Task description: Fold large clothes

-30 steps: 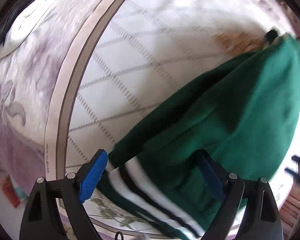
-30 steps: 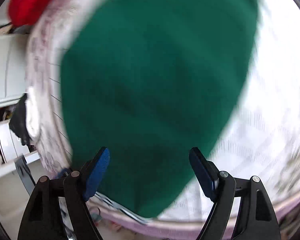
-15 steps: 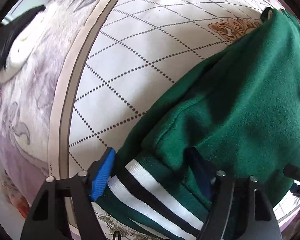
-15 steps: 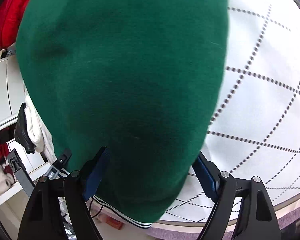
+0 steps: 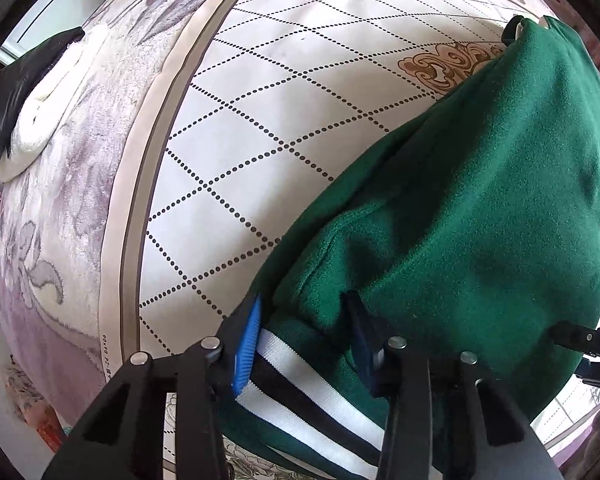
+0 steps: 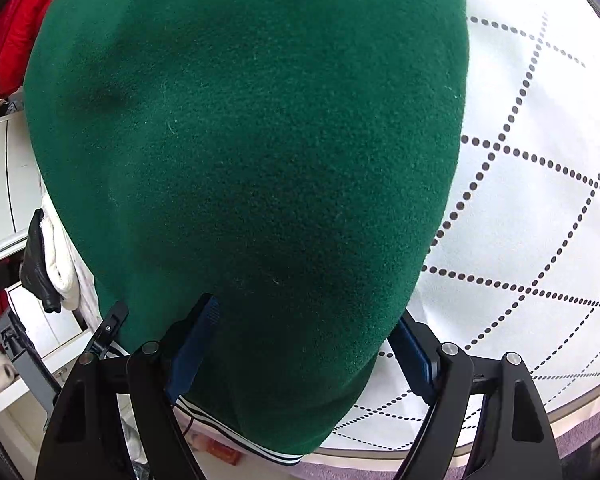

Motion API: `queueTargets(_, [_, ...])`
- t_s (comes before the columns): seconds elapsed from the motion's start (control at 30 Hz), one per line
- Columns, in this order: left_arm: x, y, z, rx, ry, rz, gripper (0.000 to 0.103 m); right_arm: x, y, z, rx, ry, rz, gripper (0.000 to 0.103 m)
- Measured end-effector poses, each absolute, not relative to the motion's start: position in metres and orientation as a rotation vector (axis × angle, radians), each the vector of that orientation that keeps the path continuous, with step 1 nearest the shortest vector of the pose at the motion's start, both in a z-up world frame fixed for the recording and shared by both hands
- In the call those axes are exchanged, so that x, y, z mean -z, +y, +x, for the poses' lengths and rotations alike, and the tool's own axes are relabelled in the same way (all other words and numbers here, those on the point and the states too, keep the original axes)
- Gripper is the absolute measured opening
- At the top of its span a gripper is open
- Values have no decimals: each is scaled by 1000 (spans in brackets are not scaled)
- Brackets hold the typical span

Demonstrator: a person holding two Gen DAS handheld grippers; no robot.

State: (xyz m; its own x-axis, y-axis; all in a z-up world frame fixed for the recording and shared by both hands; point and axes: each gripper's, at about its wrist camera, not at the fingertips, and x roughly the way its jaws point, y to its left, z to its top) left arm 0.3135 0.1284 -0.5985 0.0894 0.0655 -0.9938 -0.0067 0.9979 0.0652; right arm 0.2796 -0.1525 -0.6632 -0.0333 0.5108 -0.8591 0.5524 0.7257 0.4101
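Note:
A large green fleece garment (image 5: 480, 200) with a white and black striped hem (image 5: 312, 384) lies on a cream mat with a dotted diamond pattern (image 5: 280, 92). My left gripper (image 5: 304, 340) has its blue pads closing in on the bunched green edge and hem, with a gap still between them. In the right wrist view the garment (image 6: 252, 140) fills most of the frame. My right gripper (image 6: 300, 352) is wide open with the cloth lying between its fingers.
The mat lies on a purple floral plush cover (image 5: 60, 200). A white and black cloth bundle (image 5: 28, 92) sits at the cover's far left. A red garment (image 6: 16, 36) lies at the upper left. White furniture (image 6: 4, 184) stands beside the bed.
Both grippers came down closer to the garment and the blur cleared. My left gripper's pads narrowed around the hem edge. My right gripper stayed wide open.

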Motion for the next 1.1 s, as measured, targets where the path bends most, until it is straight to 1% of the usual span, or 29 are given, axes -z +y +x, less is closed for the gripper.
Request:
queueTargets(0.13, [602,139,314,-49,1480,44,37,662,-133,283,57,1674,852,85])
queueTargets(0.2, [603,141,313,-48,1478,45,36,660,-129,284,60,1661,835,82])
queueTargets(0.23, [603,141,312,-49,1476,44,35,657,-125,285,58,1648,803,66])
queueTargets(0.27, [602,142,311,-50,1475,38,33,653,-120,287,46,1635,764,43])
queueTargets(0.33, [598,144,305,-55,1467,15,31,644,-112,293,11,1623,675,28])
queueTargets(0.37, [596,145,301,-52,1466,-1,31,641,-110,298,-1,1630,642,24])
queueTargets(0.47, [594,142,290,-49,1487,-70,31,637,-119,310,-6,1663,600,20])
queueTargets(0.63, [603,103,267,29,1574,-287,31,619,-169,337,81,1618,503,20])
queueTargets(0.73, [604,65,254,111,1623,-369,35,612,-202,353,118,1602,430,21])
queueTargets(0.8, [597,49,245,149,1643,-366,37,612,-218,358,109,1639,421,28])
queueTargets(0.87, [589,49,240,161,1640,-380,37,605,-231,353,98,1676,420,36])
queueTargets(0.93, [579,62,234,187,1629,-456,39,595,-238,337,71,1692,422,37])
queueTargets(0.97, [577,69,233,196,1625,-489,49,591,-240,325,64,1699,428,48])
queueTargets(1.0, [575,77,231,200,1622,-519,60,590,-241,311,57,1708,451,55])
queueTargets(1.03, [575,84,230,204,1614,-552,62,589,-241,300,52,1713,478,64])
queueTargets(1.1, [581,88,231,196,1621,-546,63,598,-241,272,46,1730,556,65])
